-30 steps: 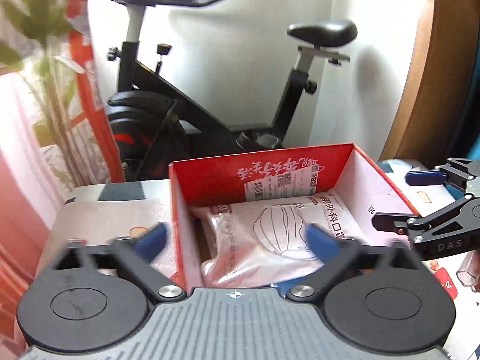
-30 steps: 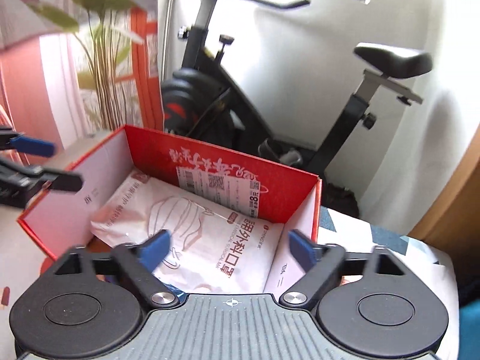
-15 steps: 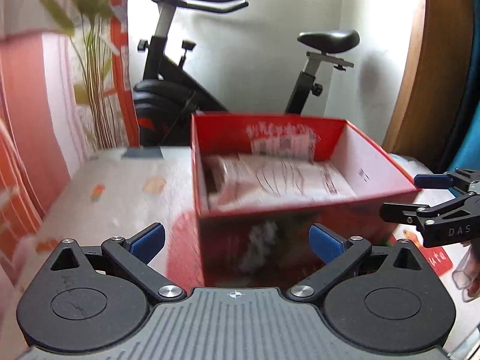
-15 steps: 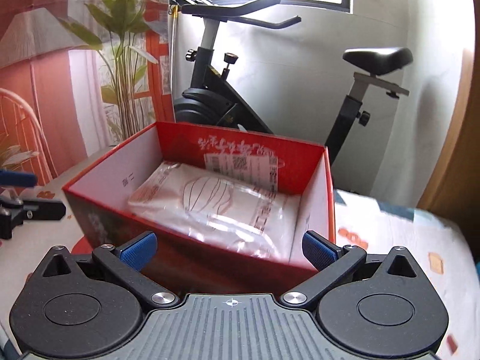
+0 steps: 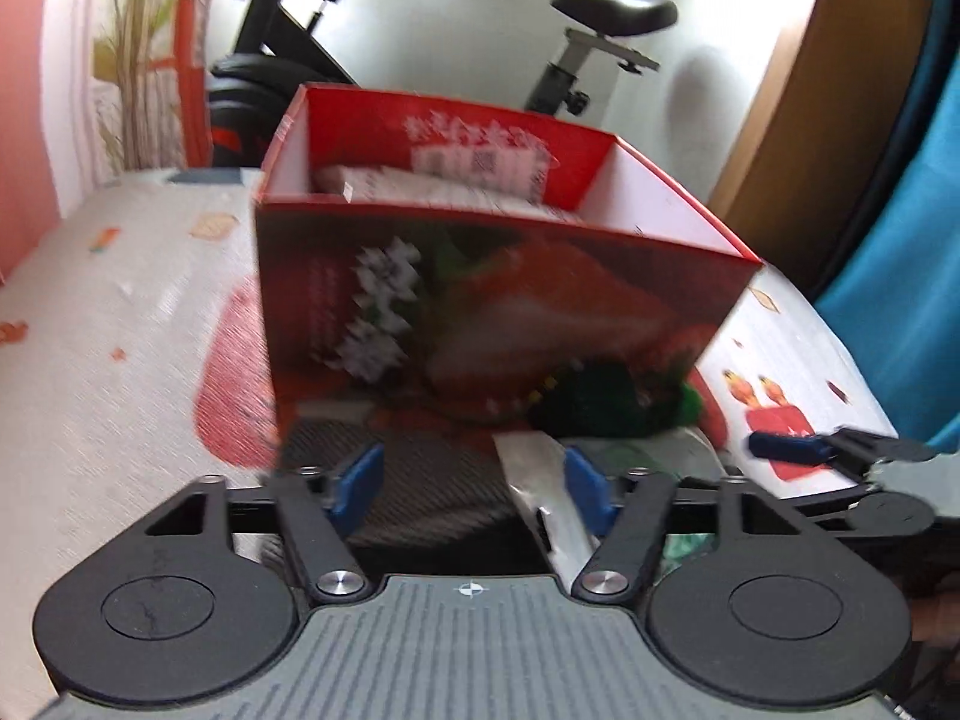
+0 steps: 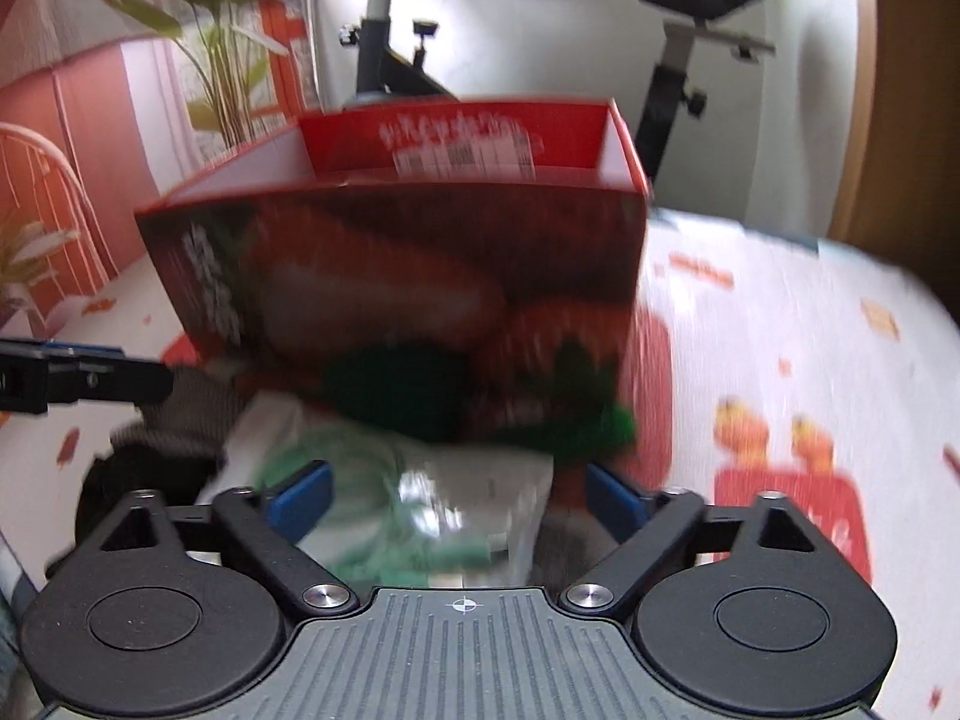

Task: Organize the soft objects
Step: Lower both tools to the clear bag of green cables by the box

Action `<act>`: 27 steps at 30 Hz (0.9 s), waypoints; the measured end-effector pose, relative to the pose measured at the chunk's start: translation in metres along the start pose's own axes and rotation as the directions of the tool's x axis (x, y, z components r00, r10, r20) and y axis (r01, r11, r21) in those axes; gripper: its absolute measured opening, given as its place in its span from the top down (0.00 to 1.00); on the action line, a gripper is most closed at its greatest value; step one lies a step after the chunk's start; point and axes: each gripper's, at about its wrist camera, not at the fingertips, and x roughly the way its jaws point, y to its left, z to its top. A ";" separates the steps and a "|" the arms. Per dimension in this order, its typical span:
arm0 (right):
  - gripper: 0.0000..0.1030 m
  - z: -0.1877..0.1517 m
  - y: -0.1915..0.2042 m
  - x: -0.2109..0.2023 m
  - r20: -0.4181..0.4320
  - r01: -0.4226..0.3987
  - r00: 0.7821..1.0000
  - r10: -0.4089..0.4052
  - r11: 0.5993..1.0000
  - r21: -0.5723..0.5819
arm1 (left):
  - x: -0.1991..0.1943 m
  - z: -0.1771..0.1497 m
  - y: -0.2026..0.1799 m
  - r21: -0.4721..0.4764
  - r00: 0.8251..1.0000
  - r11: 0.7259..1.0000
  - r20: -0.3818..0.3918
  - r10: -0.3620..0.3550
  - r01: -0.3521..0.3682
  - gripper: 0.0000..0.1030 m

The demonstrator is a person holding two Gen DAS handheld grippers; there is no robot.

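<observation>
Left wrist view showed the red box (image 5: pixel 498 300) standing on the patterned tablecloth (image 5: pixel 120 330), with a white packet (image 5: pixel 432 195) already lying inside it against the far wall. On the near side of the box, a dark grey knitted item (image 5: pixel 432 498) lay between the blue pads of the left gripper (image 5: pixel 474 483), whose jaws had just been closing; they looked part-way in, and the blur left it unclear whether the pads pressed the fabric yet. A clear plastic pack with green contents (image 6: pixel 390 510) lay just beside the box's near wall, and a dark green fuzzy thing (image 6: pixel 414 396) rested against that wall. The right gripper (image 6: pixel 459 501) straddled the plastic pack with its jaws apart, having also just been closing, its pads seemingly not yet on the wrapper. By my reading, one soft item was stowed, while at least three remained outside the box to be picked up and placed in.
</observation>
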 end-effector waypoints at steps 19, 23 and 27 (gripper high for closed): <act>0.34 -0.009 -0.006 0.002 -0.028 -0.079 0.996 0.082 0.993 0.088 | 0.027 -0.032 -0.020 -0.025 0.979 0.987 -0.125 -0.161 0.159 0.59; 0.36 -0.010 -0.004 0.004 -0.027 -0.083 0.996 0.086 0.993 0.087 | 0.032 -0.036 -0.018 -0.040 0.976 0.986 -0.142 -0.167 0.163 0.59; 0.37 -0.009 0.000 0.004 -0.026 -0.096 0.995 0.098 0.993 0.073 | 0.034 -0.037 -0.017 -0.061 0.972 0.980 -0.130 -0.196 0.189 0.59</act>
